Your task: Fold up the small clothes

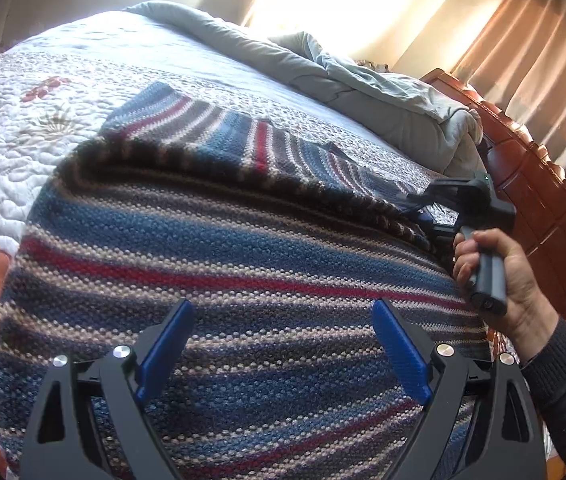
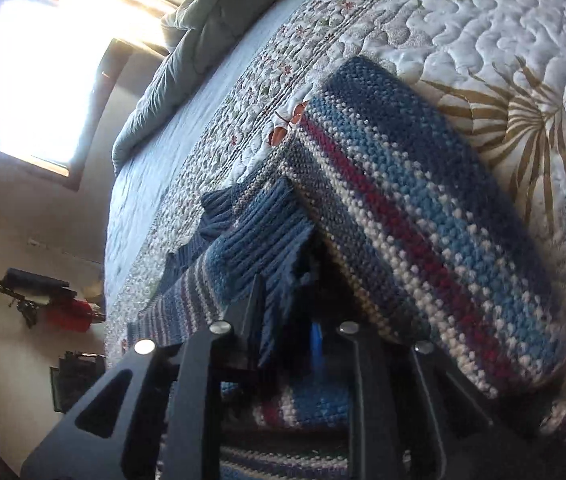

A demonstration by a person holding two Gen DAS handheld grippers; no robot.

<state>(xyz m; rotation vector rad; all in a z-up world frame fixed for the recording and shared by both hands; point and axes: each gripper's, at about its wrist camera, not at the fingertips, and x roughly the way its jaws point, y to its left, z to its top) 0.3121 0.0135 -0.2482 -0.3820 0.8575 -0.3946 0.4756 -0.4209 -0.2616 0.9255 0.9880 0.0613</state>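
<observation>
Knitted striped sweater (image 1: 219, 264) in blue, red and cream wool lies part-folded on quilted white bed cover (image 1: 11, 152), near its front edge. Left tool (image 1: 283, 356): jaws wide, holding nothing, above the knit. Right tool (image 2: 303, 320): nearly closed on ribbed blue hem, apparently gripped. Advise keeping edges aligned, tension even. No containers seen.

Striped knitted sweater (image 1: 219, 264) lies partly folded; ribbed blue cuff (image 2: 259, 236) raised.
</observation>
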